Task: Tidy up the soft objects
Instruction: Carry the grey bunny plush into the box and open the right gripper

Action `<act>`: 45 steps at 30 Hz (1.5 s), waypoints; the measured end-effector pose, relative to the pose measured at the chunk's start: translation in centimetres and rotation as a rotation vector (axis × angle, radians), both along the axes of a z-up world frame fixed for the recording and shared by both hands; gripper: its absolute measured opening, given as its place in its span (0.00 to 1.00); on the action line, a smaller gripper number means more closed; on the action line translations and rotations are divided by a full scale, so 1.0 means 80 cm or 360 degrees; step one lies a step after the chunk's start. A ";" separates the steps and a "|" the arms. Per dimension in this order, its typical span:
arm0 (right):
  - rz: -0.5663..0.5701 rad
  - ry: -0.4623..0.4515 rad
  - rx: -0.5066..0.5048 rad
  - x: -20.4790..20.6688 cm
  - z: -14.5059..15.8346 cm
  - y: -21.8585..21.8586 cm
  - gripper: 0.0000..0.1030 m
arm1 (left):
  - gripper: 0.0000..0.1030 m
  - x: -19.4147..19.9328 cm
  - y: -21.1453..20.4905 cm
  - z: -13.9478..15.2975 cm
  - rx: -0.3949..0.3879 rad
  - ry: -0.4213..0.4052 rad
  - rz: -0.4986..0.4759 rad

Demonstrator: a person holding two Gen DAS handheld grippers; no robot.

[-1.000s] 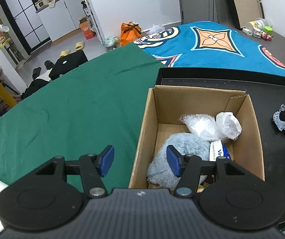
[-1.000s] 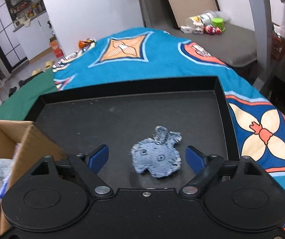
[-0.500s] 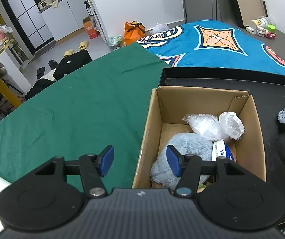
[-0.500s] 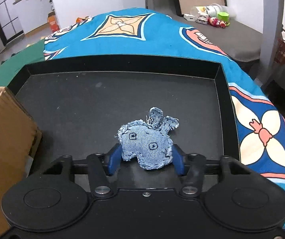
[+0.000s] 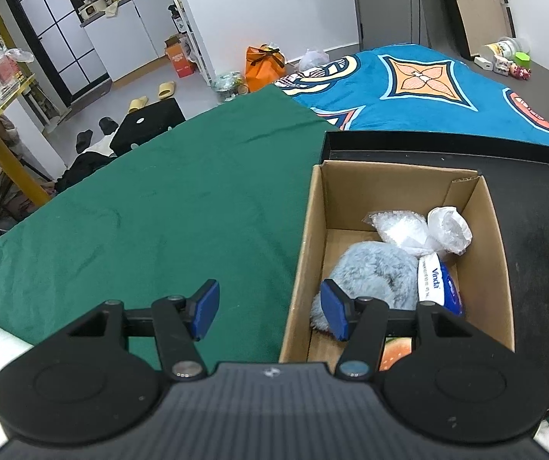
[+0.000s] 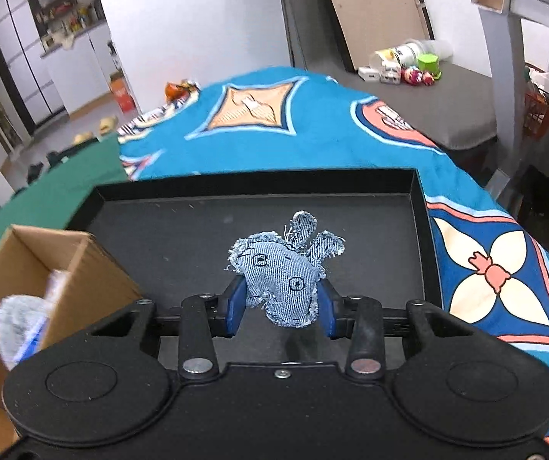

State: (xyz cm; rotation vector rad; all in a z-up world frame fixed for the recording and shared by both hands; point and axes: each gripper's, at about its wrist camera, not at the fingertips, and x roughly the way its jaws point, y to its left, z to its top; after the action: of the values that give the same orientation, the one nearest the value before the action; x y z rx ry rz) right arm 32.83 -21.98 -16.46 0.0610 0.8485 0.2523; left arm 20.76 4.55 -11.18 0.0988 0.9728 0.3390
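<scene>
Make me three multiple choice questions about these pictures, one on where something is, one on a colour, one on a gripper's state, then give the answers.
1. Where is the grey plush toy?
A. in the cardboard box
B. on the green sheet
C. on the black tray's bare floor

2. What colour are the pads on the gripper fingers?
A. red
B. blue
C. white

3. What is the right gripper doing?
A. standing open over the tray
B. shut on nothing
C. shut on the denim toy

Answers: 1 A, the plush lies between the box's walls. 2 B, both views show blue pads. 3 C, the pads press the denim toy's two sides above the black tray.
</scene>
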 end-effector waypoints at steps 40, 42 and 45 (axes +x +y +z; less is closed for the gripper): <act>0.0330 -0.0320 0.0232 -0.072 0.097 0.055 0.38 | 0.49 -0.046 0.032 -0.007 -0.0248 -0.0062 -0.0039; 0.0365 -0.0319 0.0244 -0.074 0.098 0.060 0.38 | 0.43 -0.047 0.033 -0.009 -0.0264 -0.0061 -0.0047; 0.0419 -0.0315 0.0249 -0.079 0.099 0.067 0.38 | 0.36 -0.047 0.035 -0.012 -0.0299 -0.0046 -0.0056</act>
State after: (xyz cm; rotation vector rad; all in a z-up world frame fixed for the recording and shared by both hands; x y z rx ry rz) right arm 26.50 -16.65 -8.56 0.0693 0.6374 0.5634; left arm 16.98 7.31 -12.13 -0.0594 0.9687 0.2149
